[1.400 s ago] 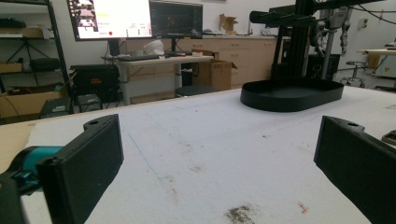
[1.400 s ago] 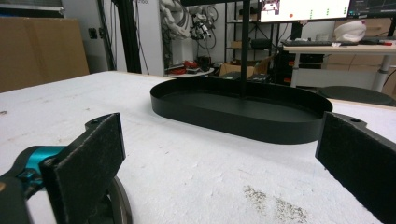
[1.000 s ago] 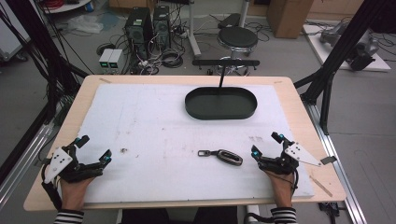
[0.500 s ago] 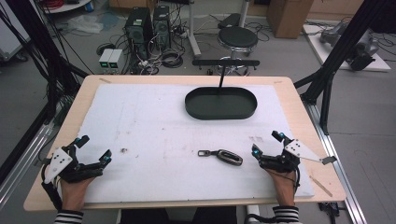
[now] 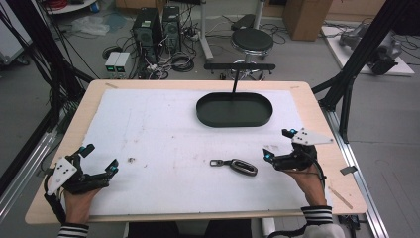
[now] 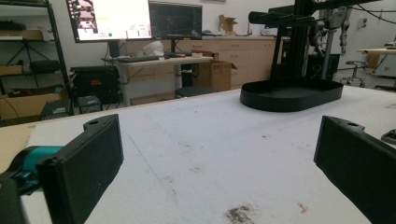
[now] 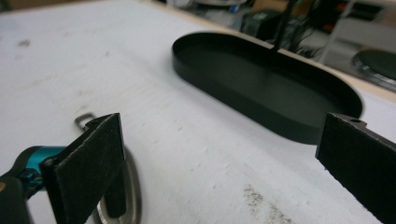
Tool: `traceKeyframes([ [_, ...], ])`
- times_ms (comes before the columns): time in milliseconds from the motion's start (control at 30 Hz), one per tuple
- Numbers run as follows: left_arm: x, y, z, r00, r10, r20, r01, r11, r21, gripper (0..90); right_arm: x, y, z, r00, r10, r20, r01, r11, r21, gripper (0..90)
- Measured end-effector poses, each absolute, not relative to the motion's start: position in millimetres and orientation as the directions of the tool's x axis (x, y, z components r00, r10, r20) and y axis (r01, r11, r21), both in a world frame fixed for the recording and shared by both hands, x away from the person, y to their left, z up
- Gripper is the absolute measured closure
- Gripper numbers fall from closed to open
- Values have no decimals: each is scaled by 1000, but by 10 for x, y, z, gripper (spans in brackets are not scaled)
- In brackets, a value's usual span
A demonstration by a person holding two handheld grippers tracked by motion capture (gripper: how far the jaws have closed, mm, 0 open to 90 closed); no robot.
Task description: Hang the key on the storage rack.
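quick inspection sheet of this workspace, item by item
Surface: wooden table covered by a white mat with scattered dark stains.
Job's things: black oval tray, empty, at the far middle; car key fob with a metal ring, flat on the mat near the right gripper.
Clutter: small dark speck on the mat near the left gripper.
Grippers: left gripper open, low at the near left corner; right gripper open, beside the fob, not touching it.
Cables: one trails by the right hand; tangled cables on the floor.
Surroundings: stool, computer towers, black frame legs.
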State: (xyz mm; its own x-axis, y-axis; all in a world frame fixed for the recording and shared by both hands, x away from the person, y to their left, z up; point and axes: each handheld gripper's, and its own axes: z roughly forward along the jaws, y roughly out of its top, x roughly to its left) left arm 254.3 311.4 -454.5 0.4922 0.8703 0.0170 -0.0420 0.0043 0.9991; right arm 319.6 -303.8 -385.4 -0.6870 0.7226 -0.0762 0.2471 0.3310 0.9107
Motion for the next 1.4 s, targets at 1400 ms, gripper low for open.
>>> traceKeyframes([
  [1400,2544,3116,-4545,493,870,13,-40,8,999,18,3511,-2043,-4004,-918,377,-123,302,865,400,42],
])
